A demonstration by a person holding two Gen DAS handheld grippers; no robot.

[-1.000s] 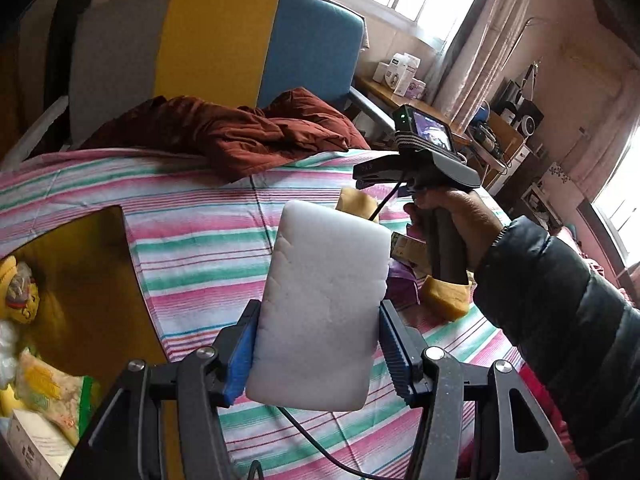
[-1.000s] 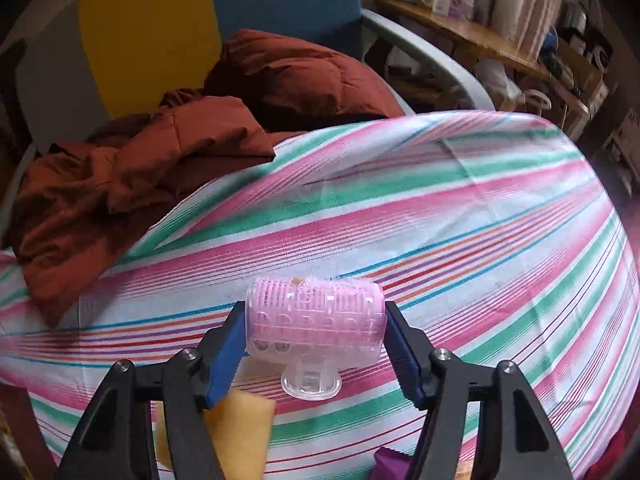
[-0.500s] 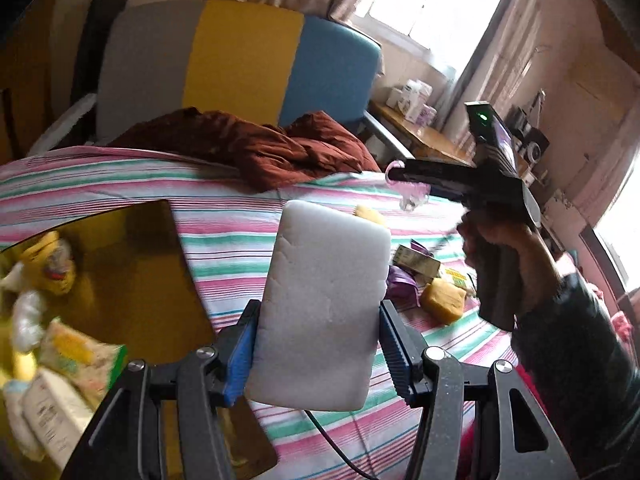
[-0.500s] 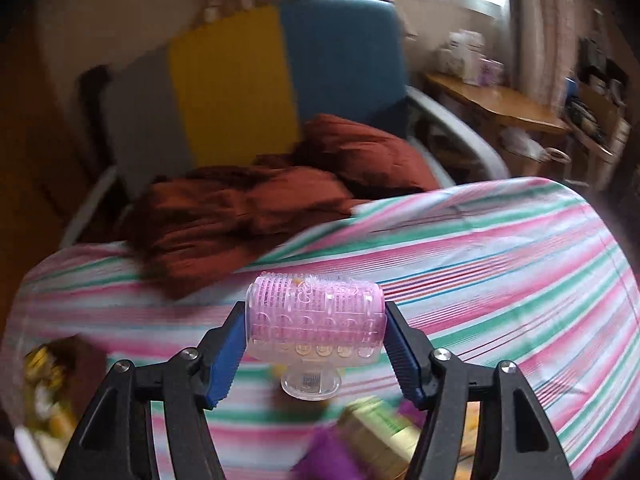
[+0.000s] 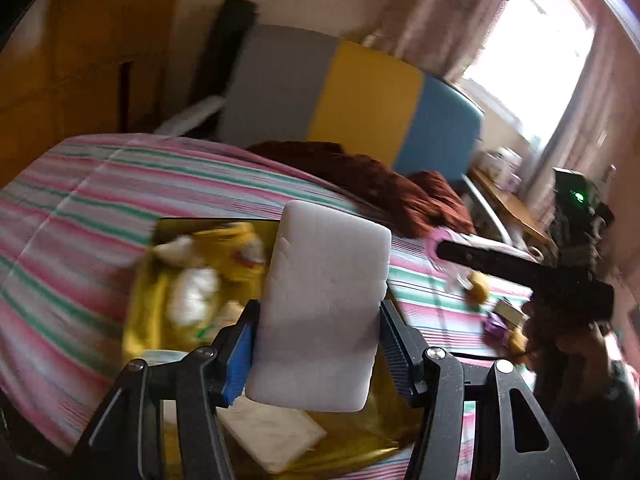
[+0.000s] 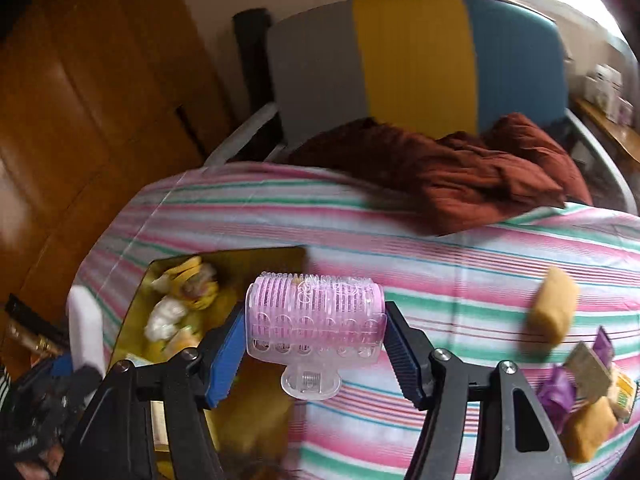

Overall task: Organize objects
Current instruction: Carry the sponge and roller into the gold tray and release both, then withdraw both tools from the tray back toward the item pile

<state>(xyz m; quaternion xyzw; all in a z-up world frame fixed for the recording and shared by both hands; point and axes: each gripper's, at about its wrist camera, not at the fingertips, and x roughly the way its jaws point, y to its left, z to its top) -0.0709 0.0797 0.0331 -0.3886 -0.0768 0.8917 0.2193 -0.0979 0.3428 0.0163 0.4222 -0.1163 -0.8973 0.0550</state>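
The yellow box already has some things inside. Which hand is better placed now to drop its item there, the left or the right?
Probably the left. Its tongs hold the white sponge directly in front of the yellow box. The right tongs hold the pink roller by the box's right edge, mostly over the striped cloth.

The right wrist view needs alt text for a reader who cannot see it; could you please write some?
The right claw grips a pink hair roller above a striped bedspread, beside a gold box of items. A maroon jacket lies behind; the left claw's white sponge shows at left.
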